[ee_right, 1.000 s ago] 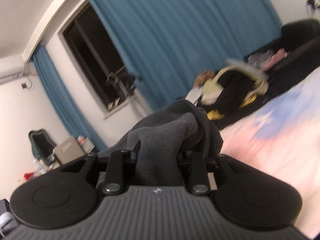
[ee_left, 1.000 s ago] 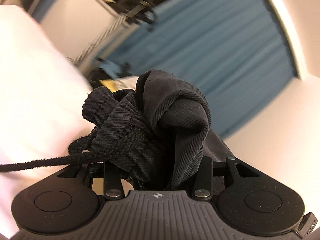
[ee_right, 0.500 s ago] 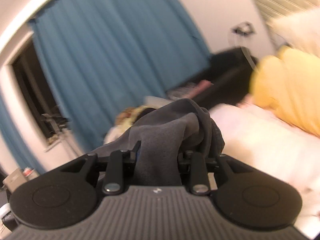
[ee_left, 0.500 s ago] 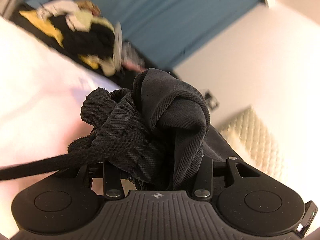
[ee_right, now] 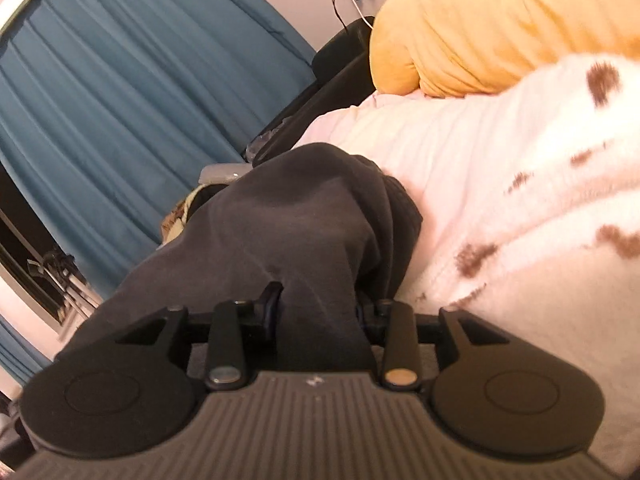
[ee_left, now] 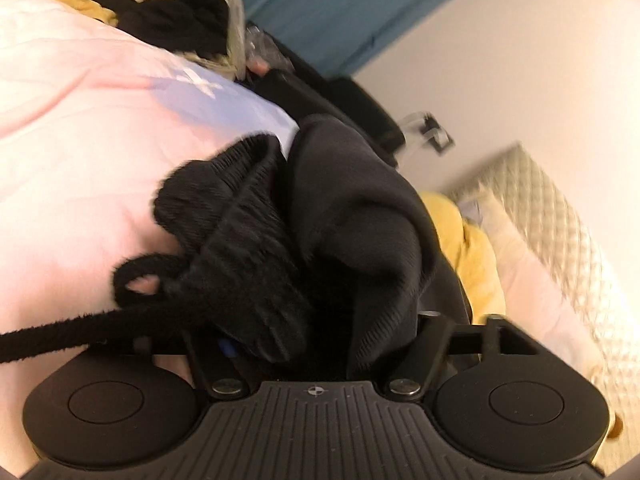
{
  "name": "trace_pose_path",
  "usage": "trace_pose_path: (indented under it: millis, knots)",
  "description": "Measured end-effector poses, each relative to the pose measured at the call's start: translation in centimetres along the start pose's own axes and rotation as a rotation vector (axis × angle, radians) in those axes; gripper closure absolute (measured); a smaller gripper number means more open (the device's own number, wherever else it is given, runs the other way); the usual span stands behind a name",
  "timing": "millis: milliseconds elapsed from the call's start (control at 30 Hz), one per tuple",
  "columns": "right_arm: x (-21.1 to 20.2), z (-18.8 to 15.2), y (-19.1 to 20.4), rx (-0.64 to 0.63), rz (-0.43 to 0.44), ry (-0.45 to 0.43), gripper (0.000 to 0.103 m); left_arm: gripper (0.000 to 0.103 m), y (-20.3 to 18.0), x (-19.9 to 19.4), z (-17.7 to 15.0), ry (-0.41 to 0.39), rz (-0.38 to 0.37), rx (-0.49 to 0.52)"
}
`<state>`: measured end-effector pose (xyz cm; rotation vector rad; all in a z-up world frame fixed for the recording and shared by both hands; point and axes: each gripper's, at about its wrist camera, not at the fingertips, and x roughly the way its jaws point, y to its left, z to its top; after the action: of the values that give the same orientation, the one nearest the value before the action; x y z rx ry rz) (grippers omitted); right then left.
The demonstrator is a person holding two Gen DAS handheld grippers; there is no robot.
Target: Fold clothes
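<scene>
A black garment (ee_left: 352, 216) with a ribbed waistband (ee_left: 240, 216) and a drawstring (ee_left: 60, 334) is bunched between the fingers of my left gripper (ee_left: 316, 280). Its jaws are opening and stand wide, and the cloth lies loose between them, low over the pink bed cover (ee_left: 80, 128). In the right wrist view the same dark cloth (ee_right: 288, 224) drapes over my right gripper (ee_right: 320, 276). Those jaws are starting to open, but the pads still pinch a fold of cloth. The fingertips of both grippers are hidden under the fabric.
A yellow pillow (ee_right: 500, 28) and a white fleece blanket with brown spots (ee_right: 540, 200) lie ahead of the right gripper. A heap of mixed clothes (ee_left: 168, 12) sits at the bed's far edge, before a blue curtain (ee_right: 120, 100). A quilted headboard (ee_left: 560, 220) stands at the right.
Both grippers swung across the room and came down toward the bed with the garment. The left jaws spread apart and the bunched cloth slackened. The right jaws look barely wider.
</scene>
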<state>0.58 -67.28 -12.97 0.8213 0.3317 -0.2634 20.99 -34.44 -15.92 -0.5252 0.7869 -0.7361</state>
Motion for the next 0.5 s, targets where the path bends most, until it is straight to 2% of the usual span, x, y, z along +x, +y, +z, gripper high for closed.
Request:
trace_pose_path:
  millis: [67,100,167,333,500]
  knots:
    - [-0.9,0.0,0.9,-0.011,-0.035,0.020,0.051,0.010,-0.4,-0.6,0.5,0.055,0.010,0.010]
    - [-1.4,0.1,1.4,-0.016,-0.052,0.030,0.047,0.010,-0.6,-1.2,0.3,0.072,0.038,0.017]
    - [-2.4,0.0,2.4,-0.047,-0.093,0.035,0.045,0.009,-0.9,-2.9,-0.3,0.088,0.080,0.052]
    - [-5.7,-0.2,5.8,-0.182,-0.178,0.010,0.045,0.006,-2.1,-9.1,-0.7,0.019,0.170,0.186]
    - [-9.0,-0.2,10.3,-0.250,-0.125,-0.043,0.045,0.005,-3.7,-17.4,0.7,-0.087,0.237,0.263]
